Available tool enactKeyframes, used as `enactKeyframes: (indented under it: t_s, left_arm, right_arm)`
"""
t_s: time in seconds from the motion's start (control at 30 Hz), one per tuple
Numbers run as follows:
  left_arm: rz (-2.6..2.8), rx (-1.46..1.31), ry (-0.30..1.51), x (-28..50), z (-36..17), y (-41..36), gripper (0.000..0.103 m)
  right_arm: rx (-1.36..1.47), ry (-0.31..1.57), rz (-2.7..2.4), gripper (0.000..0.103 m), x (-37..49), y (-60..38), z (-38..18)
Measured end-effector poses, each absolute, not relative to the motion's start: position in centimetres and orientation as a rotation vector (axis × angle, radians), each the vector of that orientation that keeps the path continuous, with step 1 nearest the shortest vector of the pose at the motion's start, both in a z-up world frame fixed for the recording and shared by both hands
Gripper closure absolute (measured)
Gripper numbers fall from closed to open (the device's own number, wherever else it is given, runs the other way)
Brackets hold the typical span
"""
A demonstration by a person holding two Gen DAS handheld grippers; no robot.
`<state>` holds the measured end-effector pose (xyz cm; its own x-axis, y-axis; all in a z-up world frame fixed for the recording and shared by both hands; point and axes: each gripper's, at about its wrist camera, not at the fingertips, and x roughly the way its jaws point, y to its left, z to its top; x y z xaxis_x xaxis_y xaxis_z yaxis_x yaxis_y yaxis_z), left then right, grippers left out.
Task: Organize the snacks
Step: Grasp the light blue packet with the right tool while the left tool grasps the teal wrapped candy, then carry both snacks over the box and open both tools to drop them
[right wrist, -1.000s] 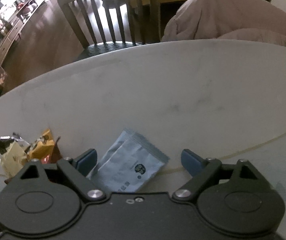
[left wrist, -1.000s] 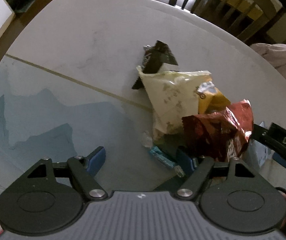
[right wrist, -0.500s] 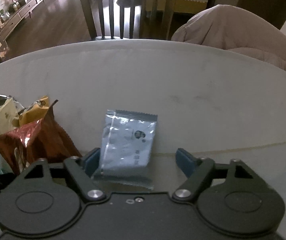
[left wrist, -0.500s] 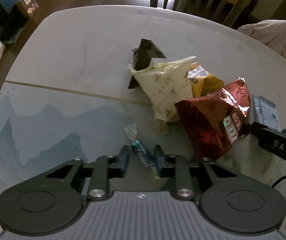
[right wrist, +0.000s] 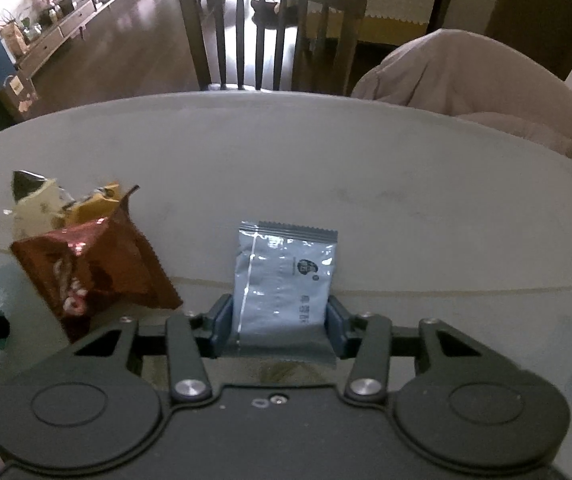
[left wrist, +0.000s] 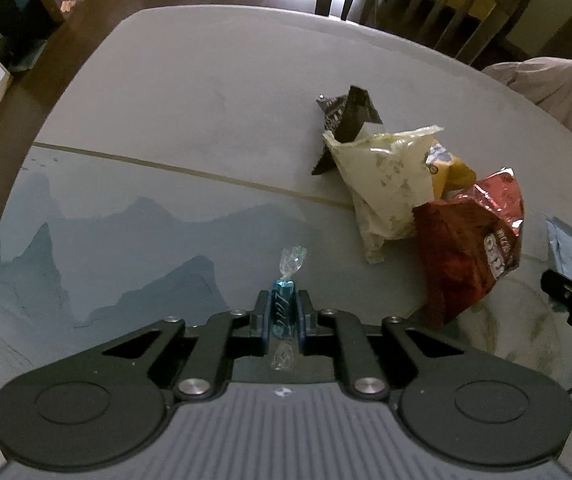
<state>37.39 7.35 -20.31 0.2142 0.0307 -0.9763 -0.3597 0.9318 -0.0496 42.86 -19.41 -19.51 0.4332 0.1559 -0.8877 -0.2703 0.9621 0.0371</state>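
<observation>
Both claws have grabbed a snack off the table

Left wrist view: left gripper is pinched tight on a small blue wrapped candy, the snack pile off to its right on the table. Right wrist view: right gripper jaws have just been closing, both pads now against the grey-blue packet, with the red bag lying at left.
</observation>
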Motion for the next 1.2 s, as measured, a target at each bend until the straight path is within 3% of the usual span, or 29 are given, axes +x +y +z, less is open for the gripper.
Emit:
enactKeyframes:
  t_s: [0.87, 1.2]
  left_arm:
    - [0.132, -0.204, 1.151, 29.0, -6.2, 7.6, 0.091]
    - [0.054, -0.164, 1.139, 23.0, -3.5, 7.6, 0.091]
  right_arm:
    - [-0.089, 0.884, 0.397, 0.057, 30.8, -21.1, -3.4]
    - [-0.113, 0.856, 0.453, 0.057, 24.4, -19.8, -0.7]
